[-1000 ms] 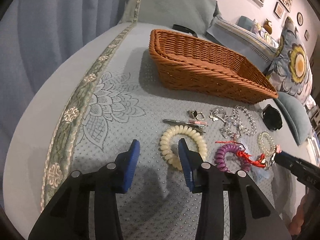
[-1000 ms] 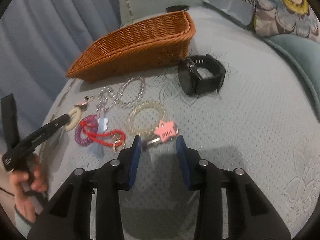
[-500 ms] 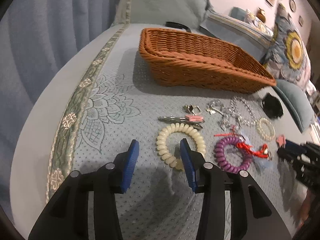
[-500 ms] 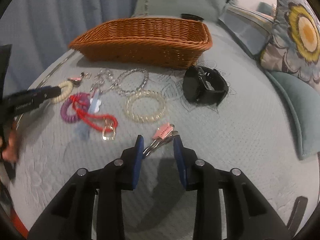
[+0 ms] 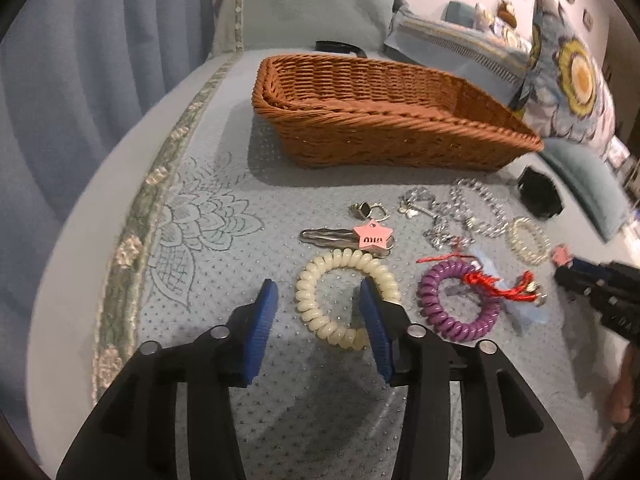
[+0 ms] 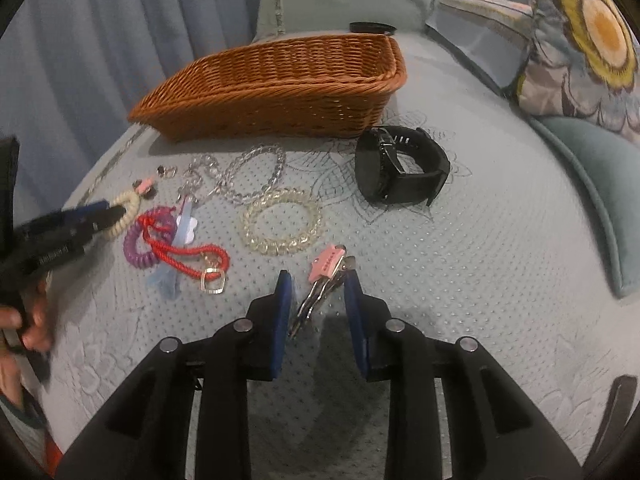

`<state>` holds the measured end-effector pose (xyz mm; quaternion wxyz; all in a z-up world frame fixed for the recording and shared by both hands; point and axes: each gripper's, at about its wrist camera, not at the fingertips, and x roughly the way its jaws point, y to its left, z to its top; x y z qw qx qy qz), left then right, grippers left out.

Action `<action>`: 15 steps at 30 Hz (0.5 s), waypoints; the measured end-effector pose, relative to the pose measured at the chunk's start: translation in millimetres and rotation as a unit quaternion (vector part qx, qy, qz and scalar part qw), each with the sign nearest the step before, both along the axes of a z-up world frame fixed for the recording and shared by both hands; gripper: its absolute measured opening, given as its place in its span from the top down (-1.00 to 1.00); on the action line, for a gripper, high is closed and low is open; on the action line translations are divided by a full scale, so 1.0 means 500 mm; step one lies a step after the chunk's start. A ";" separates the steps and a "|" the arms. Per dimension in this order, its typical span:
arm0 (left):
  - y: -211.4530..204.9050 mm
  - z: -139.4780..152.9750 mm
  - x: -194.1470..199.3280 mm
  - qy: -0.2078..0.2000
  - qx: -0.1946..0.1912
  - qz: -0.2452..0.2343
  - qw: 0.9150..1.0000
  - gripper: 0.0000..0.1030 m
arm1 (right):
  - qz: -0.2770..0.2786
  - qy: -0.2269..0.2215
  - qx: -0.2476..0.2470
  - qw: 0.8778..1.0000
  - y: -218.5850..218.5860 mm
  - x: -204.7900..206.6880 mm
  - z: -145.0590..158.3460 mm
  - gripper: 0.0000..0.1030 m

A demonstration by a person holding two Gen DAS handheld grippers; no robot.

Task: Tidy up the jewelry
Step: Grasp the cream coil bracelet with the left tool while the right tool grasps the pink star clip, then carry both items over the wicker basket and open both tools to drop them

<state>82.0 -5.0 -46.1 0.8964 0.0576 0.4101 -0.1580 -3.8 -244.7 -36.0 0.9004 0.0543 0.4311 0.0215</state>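
Jewelry lies on a grey-blue bedspread in front of a wicker basket [image 5: 384, 120]. My left gripper [image 5: 320, 296] is open with its jaws straddling the near left part of a cream spiral hair tie [image 5: 344, 300]. Beyond it lie a pink-star hair clip [image 5: 352, 238], a purple spiral tie [image 5: 460, 300] with a red cord and silver chains [image 5: 460, 208]. My right gripper [image 6: 318, 284] is open around a second pink-tagged metal hair clip [image 6: 322, 280]. A clear bead bracelet [image 6: 282, 220] and a black watch [image 6: 400, 168] lie beyond it.
The basket [image 6: 276, 88] looks empty and stands at the back. Pillows [image 6: 580, 32] rise on the right. A blue curtain [image 5: 80, 80] hangs on the left past the bed edge. A small black object [image 5: 340, 46] lies behind the basket.
Both grippers have moved forward and lower over their items. The left now straddles the cream tie and the right straddles the pink-tagged clip. Both stay open.
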 end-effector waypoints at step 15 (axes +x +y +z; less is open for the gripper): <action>0.013 0.075 -0.044 -0.058 -0.067 -0.022 0.996 0.83 | 0.039 -0.061 0.005 0.997 0.020 -0.030 0.050 0.87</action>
